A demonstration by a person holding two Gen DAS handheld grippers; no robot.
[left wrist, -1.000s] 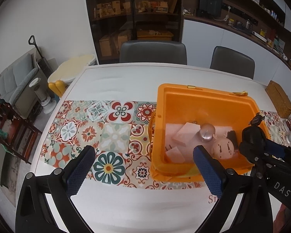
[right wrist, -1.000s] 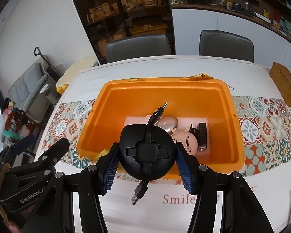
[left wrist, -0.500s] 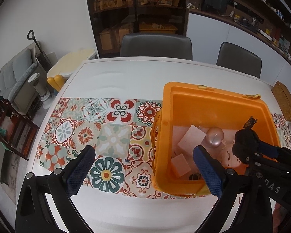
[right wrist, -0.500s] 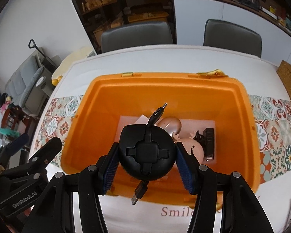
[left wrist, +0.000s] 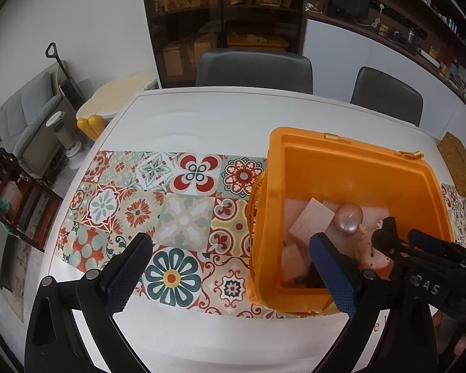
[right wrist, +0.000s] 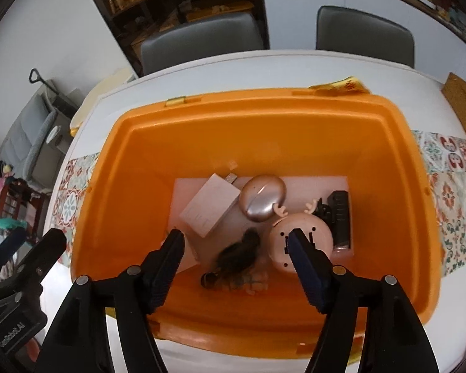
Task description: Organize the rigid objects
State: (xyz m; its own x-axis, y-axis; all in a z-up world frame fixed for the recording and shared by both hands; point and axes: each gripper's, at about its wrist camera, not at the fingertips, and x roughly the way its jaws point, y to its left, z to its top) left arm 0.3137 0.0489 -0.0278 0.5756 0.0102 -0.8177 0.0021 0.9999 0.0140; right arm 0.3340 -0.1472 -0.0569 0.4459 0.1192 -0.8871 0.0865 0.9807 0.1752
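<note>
Lying blurred in the orange bin (right wrist: 146, 168), the black charger (right wrist: 239, 256) sits between the spread, empty right tongs (right wrist: 236, 248).

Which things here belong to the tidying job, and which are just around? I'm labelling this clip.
Job: orange bin; inside it, pink box, metallic oval case, pink antlered gadget, black device, blurred dark round object; open right gripper.

Around: patterned runner, woven box, chairs, open left gripper.
</note>
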